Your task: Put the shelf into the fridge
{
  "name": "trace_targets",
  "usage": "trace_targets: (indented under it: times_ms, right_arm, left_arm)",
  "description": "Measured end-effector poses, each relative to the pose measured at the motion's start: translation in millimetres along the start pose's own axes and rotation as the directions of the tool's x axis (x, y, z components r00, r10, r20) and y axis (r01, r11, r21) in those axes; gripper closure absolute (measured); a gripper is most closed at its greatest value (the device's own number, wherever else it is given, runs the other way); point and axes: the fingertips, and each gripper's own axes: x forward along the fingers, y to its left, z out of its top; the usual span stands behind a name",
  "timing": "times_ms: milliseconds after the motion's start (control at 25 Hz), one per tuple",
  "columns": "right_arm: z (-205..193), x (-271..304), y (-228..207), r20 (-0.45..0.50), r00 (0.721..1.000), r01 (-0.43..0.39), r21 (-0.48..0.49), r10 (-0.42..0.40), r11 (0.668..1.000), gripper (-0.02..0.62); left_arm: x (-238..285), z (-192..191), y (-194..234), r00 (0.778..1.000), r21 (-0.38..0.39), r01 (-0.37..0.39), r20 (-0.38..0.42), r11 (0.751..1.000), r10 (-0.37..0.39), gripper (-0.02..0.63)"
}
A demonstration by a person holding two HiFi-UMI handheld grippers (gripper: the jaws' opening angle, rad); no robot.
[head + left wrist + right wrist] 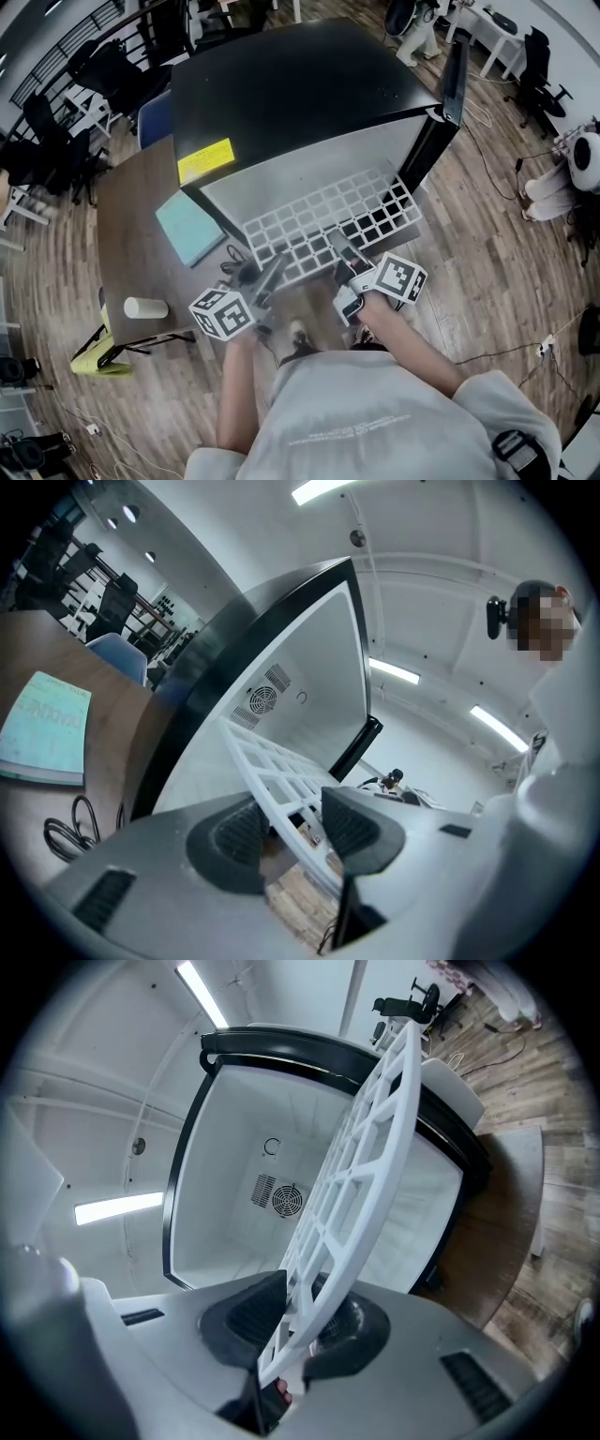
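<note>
White lattice plastic is being gripped at two points: the shelf (319,220) is being held off the floor by its near edge, just in front of the open fridge (300,84). The left gripper (300,825) is being kept clenched on the shelf's near rim, with the grid running between its dark pads. The right gripper (298,1321) is likewise being kept clamped on the same edge further to the right, the lattice pinched between its two pads. The shelf is being presented lengthwise to the fridge's white cavity, where a round fan grille (286,1199) is being shown on the back wall. Whether the far edge is already inside the opening cannot be told. The black door (455,75) is being left swung wide at the right. A yellow label (204,160) is being displayed on the fridge's top left corner. On the brown worktop (127,216) beside the fridge, a teal notebook (187,228), a white cylinder (145,307) and some dark cables (239,272) are being left lying.
</note>
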Motion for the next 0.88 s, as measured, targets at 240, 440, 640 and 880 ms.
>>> trace_targets:
  times_ms: [240, 440, 640, 880]
  right_arm:
    - [-1, 2, -1, 0.01, 1.0, 0.023, 0.008, -0.023, 1.0, 0.532]
    - [-1, 3, -3, 0.014, 1.0, 0.025, 0.008, -0.025, 1.0, 0.532]
    - [-2, 8, -5, 0.01, 1.0, 0.02, 0.02, -0.021, 1.0, 0.532]
    - [-3, 15, -3, -0.003, 1.0, 0.022, 0.023, -0.022, 0.999, 0.532]
  left_arm:
    - [1, 0, 4, 1.0, -0.01, 0.026, 0.001, 1.0, -0.026, 0.448]
    - [3, 0, 6, 0.999, -0.009, 0.037, -0.008, 0.999, -0.037, 0.448]
    - [7, 2, 14, 0.999, -0.02, 0.023, -0.031, 1.0, -0.024, 0.448]
    - [8, 11, 22, 1.0, -0.045, 0.004, -0.016, 0.999, -0.005, 0.449]
